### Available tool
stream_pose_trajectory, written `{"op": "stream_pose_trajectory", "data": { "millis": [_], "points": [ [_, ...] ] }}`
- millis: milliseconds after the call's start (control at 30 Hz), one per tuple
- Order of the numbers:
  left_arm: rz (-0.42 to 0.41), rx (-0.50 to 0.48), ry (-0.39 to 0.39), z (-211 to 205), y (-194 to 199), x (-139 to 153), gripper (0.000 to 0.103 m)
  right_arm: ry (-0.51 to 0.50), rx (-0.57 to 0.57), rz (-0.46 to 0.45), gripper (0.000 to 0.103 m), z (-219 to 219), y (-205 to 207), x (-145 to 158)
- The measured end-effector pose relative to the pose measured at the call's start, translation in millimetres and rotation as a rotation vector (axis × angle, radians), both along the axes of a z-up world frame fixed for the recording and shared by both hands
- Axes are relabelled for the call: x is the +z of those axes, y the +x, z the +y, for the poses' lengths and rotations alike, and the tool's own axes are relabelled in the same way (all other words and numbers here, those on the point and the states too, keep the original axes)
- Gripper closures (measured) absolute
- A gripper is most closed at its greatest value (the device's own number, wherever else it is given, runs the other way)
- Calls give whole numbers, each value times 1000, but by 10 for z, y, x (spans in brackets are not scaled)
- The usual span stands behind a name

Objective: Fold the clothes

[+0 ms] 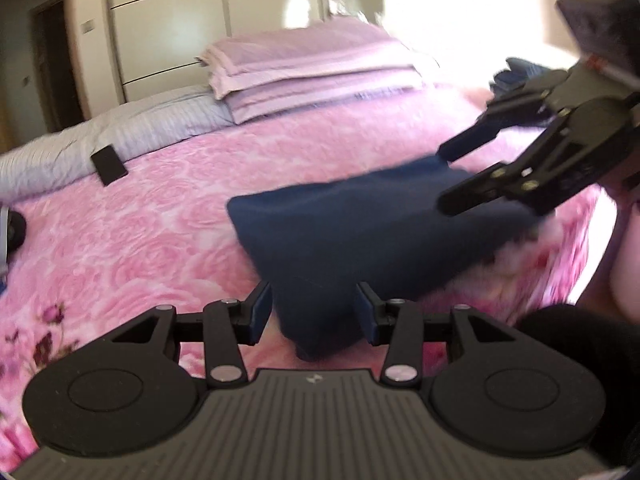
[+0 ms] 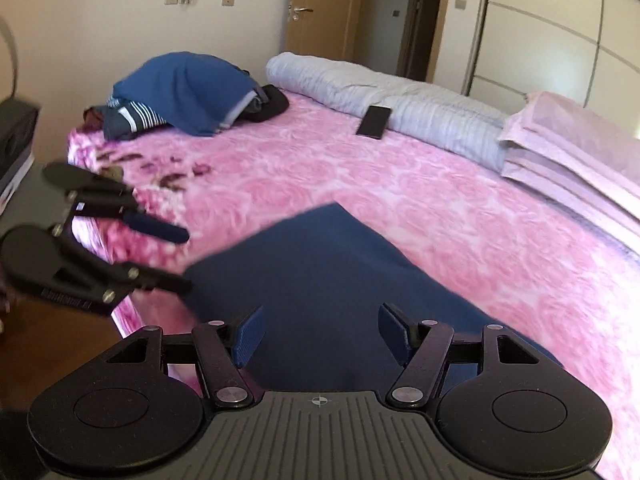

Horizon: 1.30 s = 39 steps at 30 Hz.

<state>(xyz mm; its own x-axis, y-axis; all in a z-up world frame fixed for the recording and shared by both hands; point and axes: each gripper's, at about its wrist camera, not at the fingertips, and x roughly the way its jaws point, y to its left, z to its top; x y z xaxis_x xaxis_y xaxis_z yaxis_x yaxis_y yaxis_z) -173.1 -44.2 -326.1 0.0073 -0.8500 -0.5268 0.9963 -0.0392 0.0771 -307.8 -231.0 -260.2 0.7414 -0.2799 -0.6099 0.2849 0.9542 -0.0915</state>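
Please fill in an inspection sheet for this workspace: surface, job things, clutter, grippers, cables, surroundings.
Surface: bed with pink rose blanket.
Job's things: folded navy garment near the bed edge; pile of unfolded clothes at the far corner.
Clutter: black phone beside a rolled grey quilt; folded pink bedding.
Grippers: left gripper and right gripper both open, jaws apart over the navy garment, not pinching it.
Cables: nothing seen.
Surroundings: wardrobe doors, wooden door, wall switches.
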Motion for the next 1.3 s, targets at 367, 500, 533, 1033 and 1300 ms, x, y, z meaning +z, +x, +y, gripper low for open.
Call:
{"op": "stream_pose_trajectory", "data": {
  "millis": [367, 500, 533, 1033, 1300],
  "points": [
    [146, -34, 3, -166, 105, -211, 57, 39, 136, 109, 37, -332, 1361, -112],
    [110, -57, -1, -185, 49, -259, 55, -40, 104, 163, 37, -412, 1756, -283],
    [106, -62, -2, -183, 48, -265, 54, -48, 83, 171, 37, -452, 1828, -322],
    [266, -51, -54, -202, 288, -293, 55, 204, -93, 119, 38, -989, 1694, -406],
    [322, -65, -41, -274, 415, -251, 54, 218, 64, 74, 37, -1093, 1651, -301]
  ]
}}
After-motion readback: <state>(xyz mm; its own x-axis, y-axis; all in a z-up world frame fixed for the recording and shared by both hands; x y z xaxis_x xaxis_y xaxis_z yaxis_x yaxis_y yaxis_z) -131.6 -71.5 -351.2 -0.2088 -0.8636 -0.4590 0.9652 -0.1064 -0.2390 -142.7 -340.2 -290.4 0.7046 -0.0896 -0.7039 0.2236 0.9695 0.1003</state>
